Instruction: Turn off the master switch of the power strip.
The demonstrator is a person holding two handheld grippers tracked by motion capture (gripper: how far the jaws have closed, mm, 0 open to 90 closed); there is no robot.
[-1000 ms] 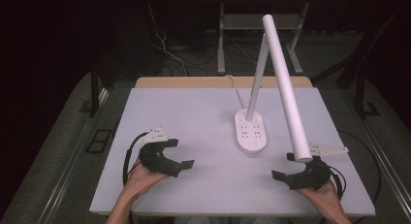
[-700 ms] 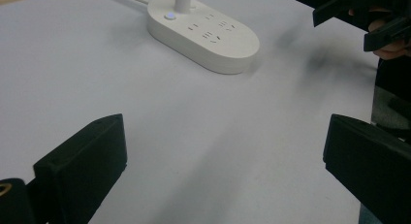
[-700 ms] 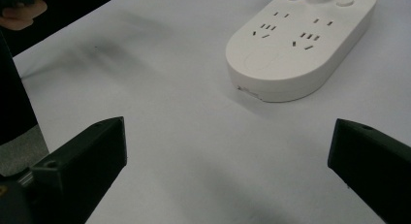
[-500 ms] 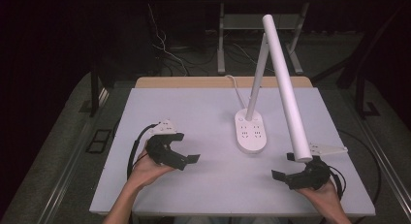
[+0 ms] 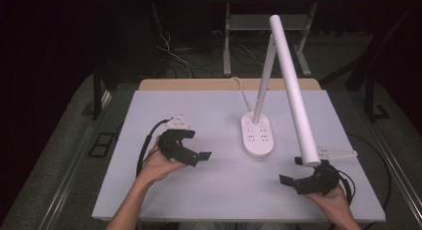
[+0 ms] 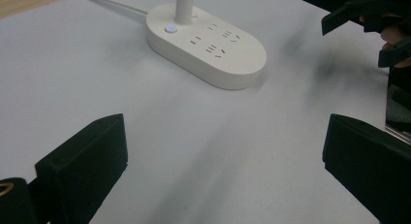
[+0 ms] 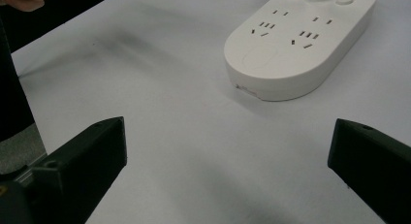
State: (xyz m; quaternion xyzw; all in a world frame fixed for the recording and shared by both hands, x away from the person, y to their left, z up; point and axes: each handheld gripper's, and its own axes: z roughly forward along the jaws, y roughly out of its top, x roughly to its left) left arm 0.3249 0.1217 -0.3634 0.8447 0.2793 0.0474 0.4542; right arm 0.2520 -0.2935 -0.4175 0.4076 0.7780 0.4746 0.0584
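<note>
Nearest, at the bottom of the high view, two forearms came in over the near edge of the table (image 5: 149, 115), each hand holding a black claw. The left claw (image 5: 199, 149) sat left of centre, cradled from below by the left hand (image 5: 159, 165), with a grey three-cornered plate on top and a black cable looping off its far side. Its jaws stood wide apart with nothing between them; in the left gripper view they rose at either bottom corner with bare white tabletop in the gap. The right claw (image 5: 292, 171) lay close to the near right corner, gripped by the right hand (image 5: 334, 194), and was likewise spread wide and empty (the right gripper view showed the same pale surface between its two jaws). Both claws pointed inward, toward the middle of the table.

Farther in, between the two and a little beyond them, stood a white desk lamp whose oval base (image 5: 257, 135) doubled as a socket strip, with several outlets on its top and a small lit button beside the stem. The stem rose from the far end of the base, and the long white tube head (image 5: 293, 85) slanted down from there to end just above the right claw. A white cord ran from the base toward the table's far edge.

Beyond the table, the floor was dark, with cables and a metal stand (image 5: 268, 26).
</note>
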